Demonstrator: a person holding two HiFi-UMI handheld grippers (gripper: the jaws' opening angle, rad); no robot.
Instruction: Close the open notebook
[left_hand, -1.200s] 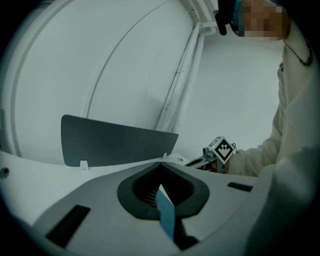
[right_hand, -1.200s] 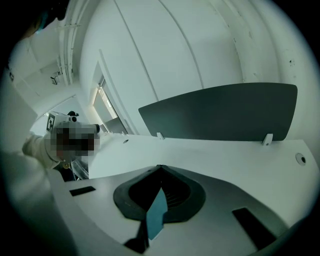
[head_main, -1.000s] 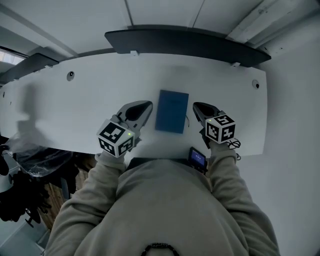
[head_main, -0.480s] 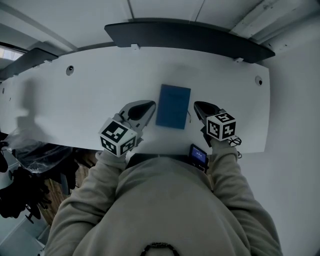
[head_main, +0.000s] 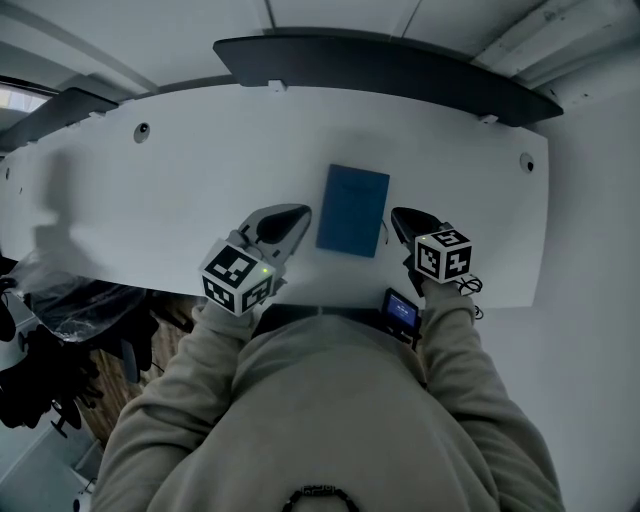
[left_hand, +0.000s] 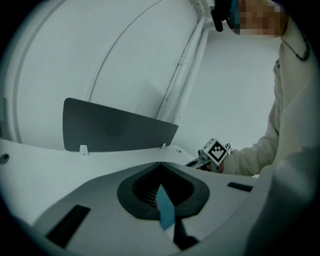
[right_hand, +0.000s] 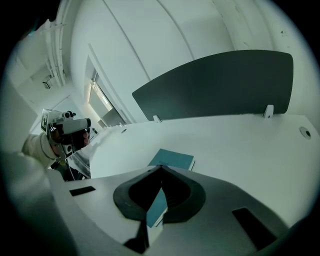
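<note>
A blue notebook (head_main: 352, 211) lies flat with its cover shut on the white desk (head_main: 180, 190), midway between my two grippers. My left gripper (head_main: 300, 211) hovers just left of it, jaws meeting at the tip, nothing held. To the notebook's right is my right gripper (head_main: 397, 213), also shut and empty. In the right gripper view the notebook (right_hand: 171, 159) lies just beyond the joined jaw tips (right_hand: 160, 167). The left gripper view shows its closed tips (left_hand: 160, 163) and a blue sliver of notebook (left_hand: 165, 212) through the gap behind them.
A dark grey partition panel (head_main: 380, 70) stands along the desk's far edge. Round cable holes (head_main: 142, 129) (head_main: 526, 161) sit near the desk's ends. A small device with a lit screen (head_main: 400, 312) hangs at the person's chest. Dark clutter (head_main: 60, 310) lies below the desk's left.
Both grippers have sunk a little toward the desk, the right slightly more. The notebook has stayed where it was, cover shut.
</note>
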